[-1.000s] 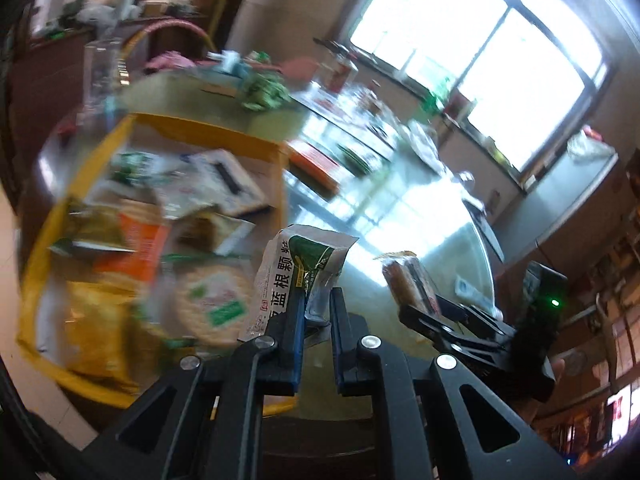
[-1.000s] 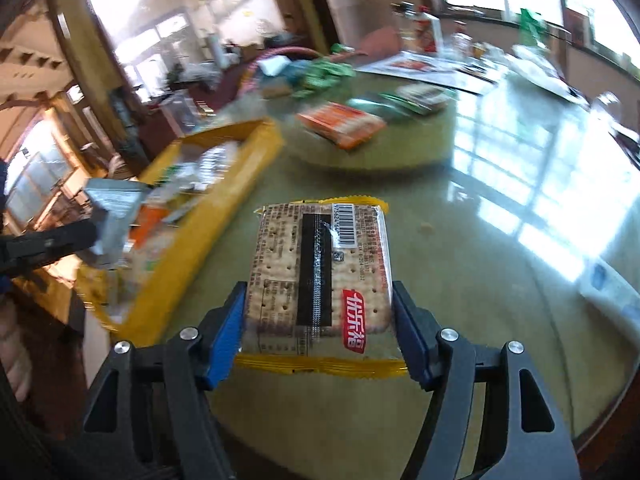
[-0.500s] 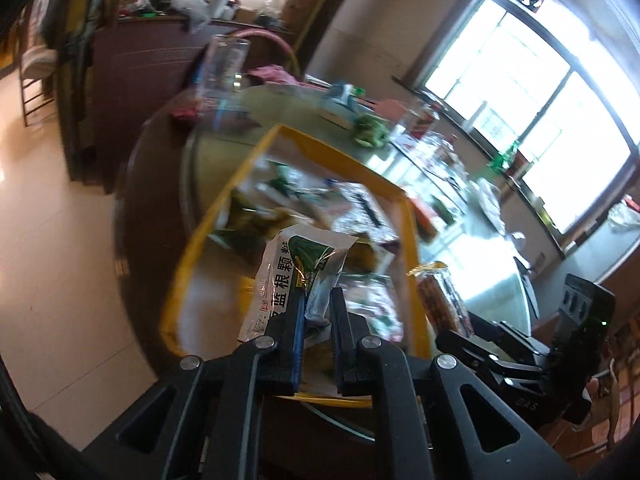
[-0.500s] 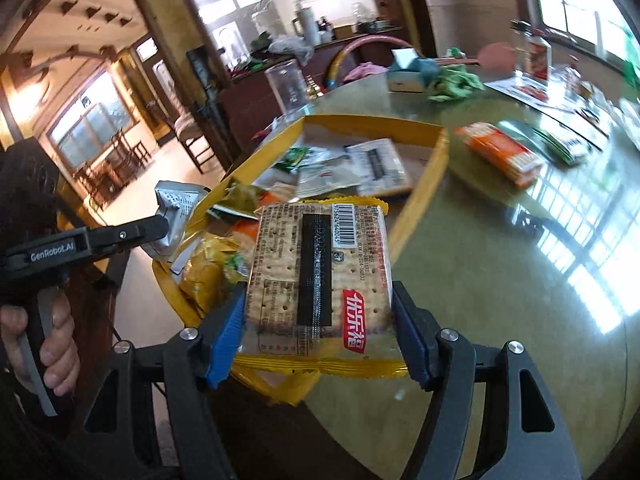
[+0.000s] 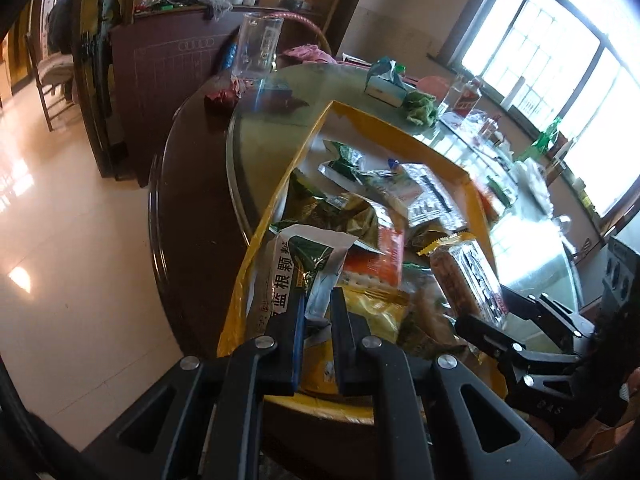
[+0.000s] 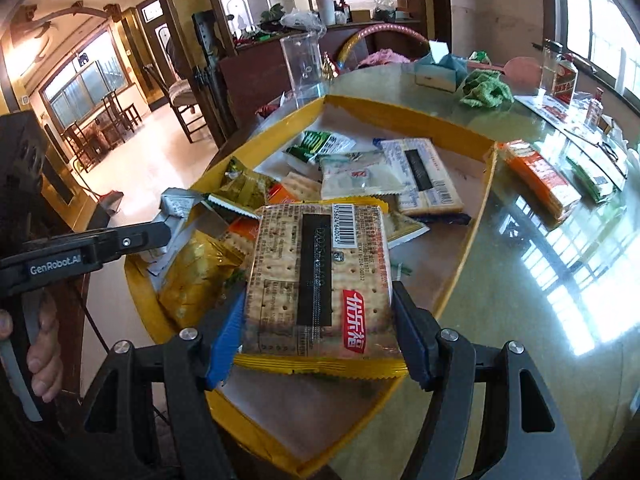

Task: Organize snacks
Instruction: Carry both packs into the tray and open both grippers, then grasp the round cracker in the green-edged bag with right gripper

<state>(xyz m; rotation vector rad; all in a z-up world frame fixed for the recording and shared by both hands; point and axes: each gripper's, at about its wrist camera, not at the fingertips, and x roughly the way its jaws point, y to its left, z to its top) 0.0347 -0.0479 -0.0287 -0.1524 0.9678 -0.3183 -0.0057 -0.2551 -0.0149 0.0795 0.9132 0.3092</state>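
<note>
My left gripper point(image 5: 318, 308) is shut on a white and green sachet point(image 5: 296, 268) and holds it over the near left corner of the yellow tray point(image 5: 400, 132). My right gripper point(image 6: 318, 312) is shut on a cracker packet point(image 6: 320, 272) with a red label, held above the near end of the tray point(image 6: 472, 248). The tray holds several snack packets. The left gripper shows in the right wrist view point(image 6: 160, 236), and the right gripper with its packet point(image 5: 468, 280) shows in the left wrist view.
An orange cracker pack point(image 6: 540, 176) and a green packet point(image 6: 596, 172) lie on the glass table right of the tray. A clear pitcher point(image 6: 302, 68), a tissue box point(image 6: 438, 72) and a green cloth point(image 6: 486, 90) stand behind it.
Both grippers have moved from the table's right part to above the near end of the tray, each still holding its packet.
</note>
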